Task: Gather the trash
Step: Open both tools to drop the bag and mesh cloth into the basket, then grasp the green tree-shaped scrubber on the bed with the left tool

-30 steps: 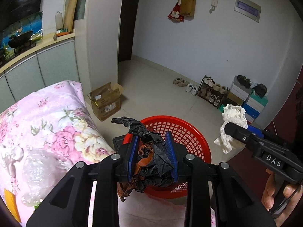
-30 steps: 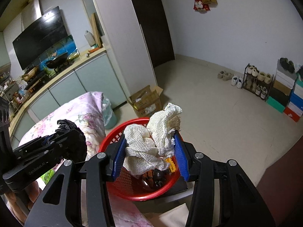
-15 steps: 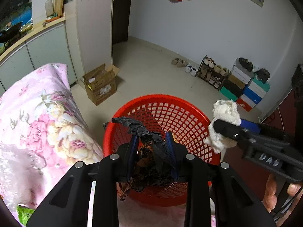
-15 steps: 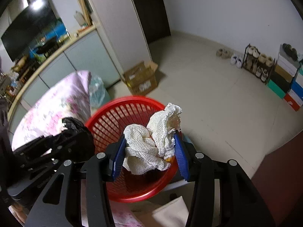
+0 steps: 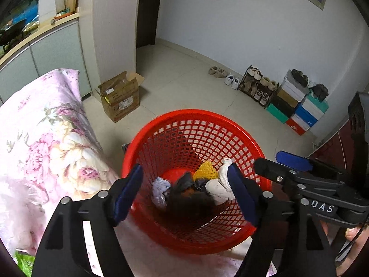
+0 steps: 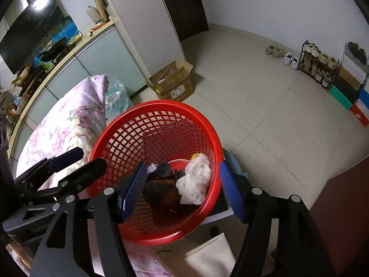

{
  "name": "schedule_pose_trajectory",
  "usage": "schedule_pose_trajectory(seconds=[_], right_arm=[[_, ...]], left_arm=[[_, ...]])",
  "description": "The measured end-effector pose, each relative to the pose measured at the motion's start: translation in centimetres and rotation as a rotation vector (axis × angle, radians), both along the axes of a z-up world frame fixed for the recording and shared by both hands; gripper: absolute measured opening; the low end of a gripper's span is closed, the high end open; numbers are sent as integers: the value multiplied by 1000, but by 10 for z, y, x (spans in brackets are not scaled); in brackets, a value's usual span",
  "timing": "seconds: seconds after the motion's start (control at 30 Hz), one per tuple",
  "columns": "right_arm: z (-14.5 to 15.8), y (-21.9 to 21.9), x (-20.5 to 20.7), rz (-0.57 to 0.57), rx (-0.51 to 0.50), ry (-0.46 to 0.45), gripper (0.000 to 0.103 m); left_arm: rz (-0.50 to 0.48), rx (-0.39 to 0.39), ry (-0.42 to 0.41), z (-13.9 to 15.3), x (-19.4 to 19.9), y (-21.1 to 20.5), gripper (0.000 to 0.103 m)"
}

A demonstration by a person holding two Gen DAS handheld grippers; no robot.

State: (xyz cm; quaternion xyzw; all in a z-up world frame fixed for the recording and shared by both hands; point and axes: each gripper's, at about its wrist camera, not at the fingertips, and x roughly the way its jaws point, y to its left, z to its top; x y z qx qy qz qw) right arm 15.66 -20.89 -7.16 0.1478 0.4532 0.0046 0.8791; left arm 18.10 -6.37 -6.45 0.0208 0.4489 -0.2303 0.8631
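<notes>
A red mesh basket (image 5: 191,120) (image 6: 159,107) stands beside the bed. Inside lie the black-and-brown crumpled wrapper (image 5: 189,198) (image 6: 161,191), the white net wad (image 5: 219,188) (image 6: 196,182), a yellow net piece (image 5: 205,170) and a small pale scrap (image 5: 159,191). My left gripper (image 5: 186,194) is open and empty above the basket's near rim. My right gripper (image 6: 182,189) is open and empty over the basket too. Each gripper shows in the other's view, the right (image 5: 283,168) and the left (image 6: 76,164).
A pink floral quilt (image 5: 46,143) (image 6: 69,124) lies left of the basket. A cardboard box (image 5: 121,99) (image 6: 173,86) stands on the tiled floor. A shoe rack (image 5: 258,87) and stacked shoe boxes (image 5: 297,108) line the far wall. A white cloth (image 6: 209,256) lies below the basket.
Both grippers opened over the basket. The black wrapper dropped from the left one and the white net wad from the right one; both now lie in the basket.
</notes>
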Motion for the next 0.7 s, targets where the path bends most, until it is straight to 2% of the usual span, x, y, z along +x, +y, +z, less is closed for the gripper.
schedule_pose_trajectory(seconds=[0.33, 0.7], right_arm=[[28, 0, -26, -21, 2, -107, 63], [50, 40, -48, 73, -25, -217, 63]], left_arm=[[57, 27, -95, 31, -22, 30, 78], [140, 17, -178, 64, -60, 80, 80]])
